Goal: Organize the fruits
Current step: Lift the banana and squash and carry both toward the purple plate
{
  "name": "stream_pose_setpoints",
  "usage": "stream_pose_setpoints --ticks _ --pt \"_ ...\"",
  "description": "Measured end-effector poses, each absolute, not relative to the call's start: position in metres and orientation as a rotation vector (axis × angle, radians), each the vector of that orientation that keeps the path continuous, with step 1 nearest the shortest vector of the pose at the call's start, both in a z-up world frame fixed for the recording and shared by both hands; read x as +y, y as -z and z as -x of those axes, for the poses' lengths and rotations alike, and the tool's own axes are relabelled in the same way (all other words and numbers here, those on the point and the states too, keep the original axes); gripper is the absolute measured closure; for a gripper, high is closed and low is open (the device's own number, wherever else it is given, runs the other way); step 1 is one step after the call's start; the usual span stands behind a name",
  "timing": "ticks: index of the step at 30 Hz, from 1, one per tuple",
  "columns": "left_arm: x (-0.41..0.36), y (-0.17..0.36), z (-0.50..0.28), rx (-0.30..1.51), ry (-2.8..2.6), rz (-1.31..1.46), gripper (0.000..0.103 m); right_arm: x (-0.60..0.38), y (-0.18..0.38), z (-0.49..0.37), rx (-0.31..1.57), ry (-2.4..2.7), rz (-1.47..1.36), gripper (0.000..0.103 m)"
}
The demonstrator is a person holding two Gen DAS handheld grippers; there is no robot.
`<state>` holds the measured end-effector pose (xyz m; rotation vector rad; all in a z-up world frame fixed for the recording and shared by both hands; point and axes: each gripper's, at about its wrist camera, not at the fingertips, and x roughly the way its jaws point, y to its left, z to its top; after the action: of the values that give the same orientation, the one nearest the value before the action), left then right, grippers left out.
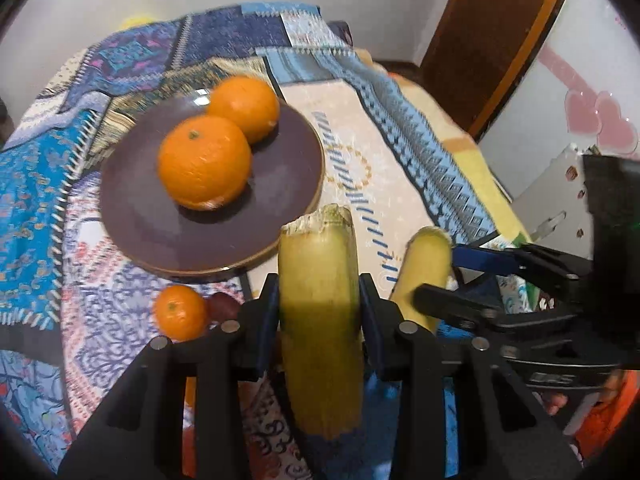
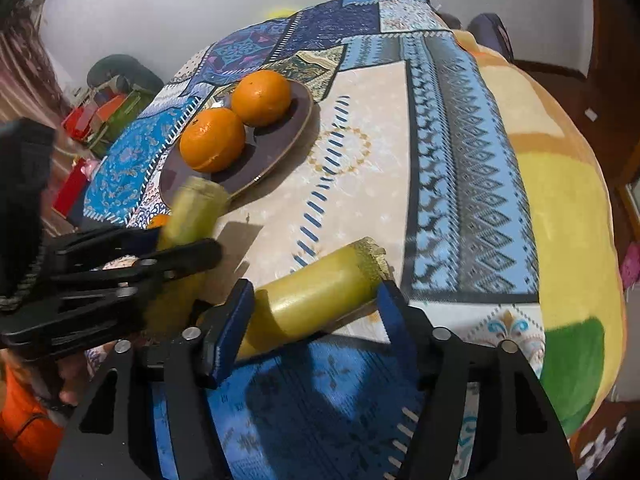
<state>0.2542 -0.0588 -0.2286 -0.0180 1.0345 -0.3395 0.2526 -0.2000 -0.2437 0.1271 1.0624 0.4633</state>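
Note:
Two oranges [image 1: 205,162] [image 1: 245,107] lie on a dark purple plate [image 1: 152,232] on the patterned tablecloth; the plate [image 2: 296,120] and oranges [image 2: 212,139] also show in the right wrist view. My left gripper [image 1: 319,300] is shut on a yellow-green banana piece [image 1: 318,312], held above the cloth just right of the plate. My right gripper [image 2: 316,304] is shut on a second banana piece [image 2: 316,292]; it shows in the left wrist view [image 1: 426,276] to the right. The left gripper with its banana [image 2: 192,216] shows at left in the right wrist view.
A small orange [image 1: 180,312] and a dark red fruit [image 1: 222,306] lie on the cloth below the plate. A yellow blanket [image 2: 560,208] covers the table's right side. Boxes and bags [image 2: 100,120] sit on the floor at left. A wooden door [image 1: 492,32] stands at right.

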Motion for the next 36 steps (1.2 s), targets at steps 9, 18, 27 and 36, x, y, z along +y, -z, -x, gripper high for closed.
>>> stream_pose_setpoints --ticks 9,18,27,36 --pt "-0.036 0.207 -0.233 0.99 0.322 0.054 0.066 -0.174 0.258 -0.266 1.066 -0.462 -0.051 0.046" --pt "-0.036 0.197 -0.219 0.965 0.331 0.048 0.066 -0.188 0.232 -0.25 0.988 -0.479 -0.1 0.068" --pt "-0.021 0.162 -0.207 0.879 0.29 0.06 0.066 -0.187 0.192 -0.237 0.871 -0.487 -0.065 0.069" --pt "0.01 0.137 -0.208 0.816 0.213 0.085 0.066 -0.172 0.174 -0.24 0.803 -0.491 -0.04 0.069"
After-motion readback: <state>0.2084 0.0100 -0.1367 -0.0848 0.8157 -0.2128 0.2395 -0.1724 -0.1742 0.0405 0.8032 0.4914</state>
